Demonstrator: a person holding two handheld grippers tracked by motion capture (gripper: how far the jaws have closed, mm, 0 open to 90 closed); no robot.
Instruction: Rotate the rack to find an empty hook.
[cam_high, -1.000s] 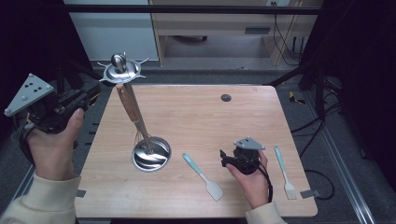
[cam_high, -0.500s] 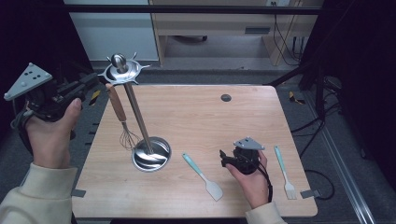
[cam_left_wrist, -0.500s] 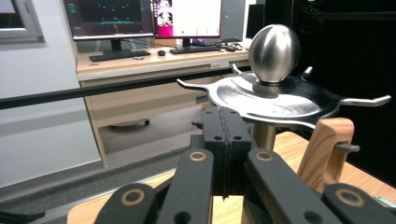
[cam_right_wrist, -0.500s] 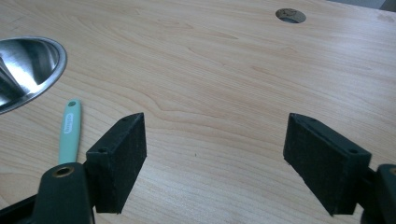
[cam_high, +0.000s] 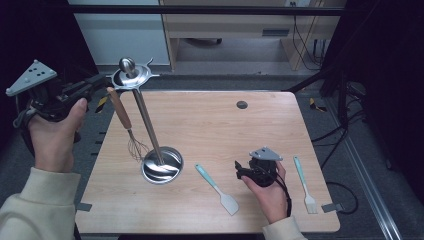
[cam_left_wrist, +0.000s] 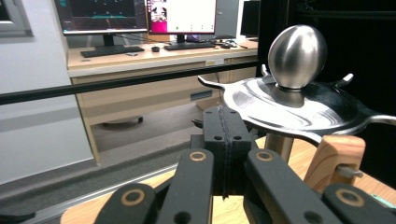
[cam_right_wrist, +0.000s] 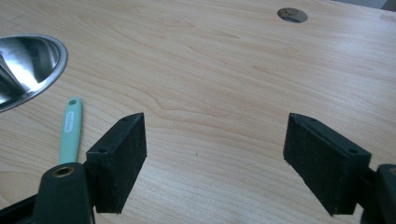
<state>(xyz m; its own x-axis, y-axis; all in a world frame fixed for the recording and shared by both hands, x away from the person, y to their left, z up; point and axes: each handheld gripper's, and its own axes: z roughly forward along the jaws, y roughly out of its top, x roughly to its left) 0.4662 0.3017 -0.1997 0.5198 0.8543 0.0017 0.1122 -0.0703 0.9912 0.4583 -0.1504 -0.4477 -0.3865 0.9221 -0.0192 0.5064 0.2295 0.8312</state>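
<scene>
Your wooden-handled whisk (cam_high: 127, 127) hangs from the steel stand's (cam_high: 150, 130) top hooks, wires down, just beside the pole, above the round base.

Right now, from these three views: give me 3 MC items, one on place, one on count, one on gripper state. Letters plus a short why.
1. Where does the whisk hang?
A. From the rack's top disc, left of its pole
B. Flat on the table beside the spatula
C. In the right gripper

2. How many teal-handled utensils lie on the table?
A. One
B. Two
C. Four

3. How do the grippers stand?
A. Both open
B. Left shut, right open
C. Left open, right shut

Key:
1. A: in the high view its wooden handle hangs from the top disc of the rack, wires down near the base.
2. B: the spatula and the brush lie either side of the right gripper.
3. B: the left gripper view shows pads pressed together; the right gripper view shows a wide gap over bare wood.
</scene>
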